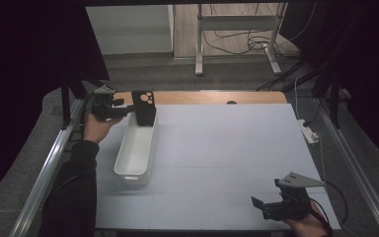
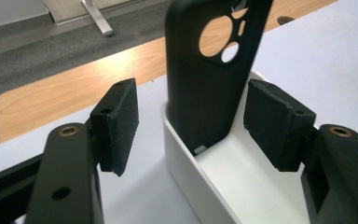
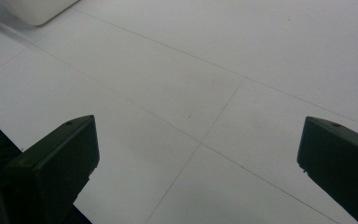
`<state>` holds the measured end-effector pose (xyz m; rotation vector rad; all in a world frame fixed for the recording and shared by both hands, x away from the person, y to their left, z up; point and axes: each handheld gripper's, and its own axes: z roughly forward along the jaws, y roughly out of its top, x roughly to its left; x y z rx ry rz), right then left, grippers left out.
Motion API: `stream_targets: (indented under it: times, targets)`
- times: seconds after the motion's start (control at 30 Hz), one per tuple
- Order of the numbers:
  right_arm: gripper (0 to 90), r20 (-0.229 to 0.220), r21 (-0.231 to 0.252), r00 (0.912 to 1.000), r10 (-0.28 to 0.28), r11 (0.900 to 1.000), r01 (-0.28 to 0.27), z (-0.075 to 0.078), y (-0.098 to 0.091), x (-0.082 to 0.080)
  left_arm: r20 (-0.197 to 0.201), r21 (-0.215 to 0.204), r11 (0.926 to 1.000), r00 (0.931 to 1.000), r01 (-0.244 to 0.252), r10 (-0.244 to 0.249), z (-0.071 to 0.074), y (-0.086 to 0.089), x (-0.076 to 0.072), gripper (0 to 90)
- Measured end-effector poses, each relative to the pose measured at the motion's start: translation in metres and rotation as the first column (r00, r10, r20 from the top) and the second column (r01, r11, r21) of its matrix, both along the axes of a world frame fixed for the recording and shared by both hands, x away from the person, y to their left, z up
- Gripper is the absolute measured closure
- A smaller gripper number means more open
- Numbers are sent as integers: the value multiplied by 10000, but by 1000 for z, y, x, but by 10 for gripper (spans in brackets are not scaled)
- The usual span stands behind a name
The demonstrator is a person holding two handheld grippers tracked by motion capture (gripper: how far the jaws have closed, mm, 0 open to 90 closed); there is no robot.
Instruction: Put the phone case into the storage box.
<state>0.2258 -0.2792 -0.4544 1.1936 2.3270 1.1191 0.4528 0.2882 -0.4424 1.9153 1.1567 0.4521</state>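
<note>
A black phone case with round camera cutouts stands upright at the far end of a long white bin, leaning on its end wall. In the left gripper view the case rises between the two pads, with a clear gap on each side, so my left gripper is open around it and not pressing on it. My right gripper rests low near the table's front right corner. Its jaws are wide open over bare white mat with nothing between them.
The bin lies lengthwise on the left side of the white mat. A strip of wooden tabletop runs along the far edge. A white power strip lies off the right edge. Metal rails flank the table.
</note>
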Motion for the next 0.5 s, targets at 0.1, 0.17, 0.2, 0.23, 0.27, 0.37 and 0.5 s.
stream_targets:
  times: [0.1,0.17,0.2,0.23,0.27,0.37,0.5]
  targets:
    - [0,4,-3,10000,16,10000,-16,0,0,0,-91,-108,9999,10000,14,-15,-1,0,-4,323]
    - [0,2,-7,10000,21,10000,-21,0,0,0,-144,-79,10000,9999,19,-20,-2,0,-8,307]
    - [0,9,2,10000,18,10000,-18,0,0,0,-172,-91,10000,9998,22,-24,-2,0,-9,297]
    - [0,7,-3,10000,17,10000,-17,0,0,0,-208,-106,9999,9998,20,-22,-1,0,-10,295]
    - [0,5,-15,10000,19,10000,-19,0,1,0,-194,-153,9999,9998,-10,7,-1,0,-13,286]
    - [0,12,-45,10000,27,10000,-27,0,1,0,-249,-222,9998,9997,-5,0,-1,1,-16,276]
    - [0,14,-67,10000,40,10000,-40,0,1,0,-345,-317,9995,9994,-12,1,0,1,-22,255]
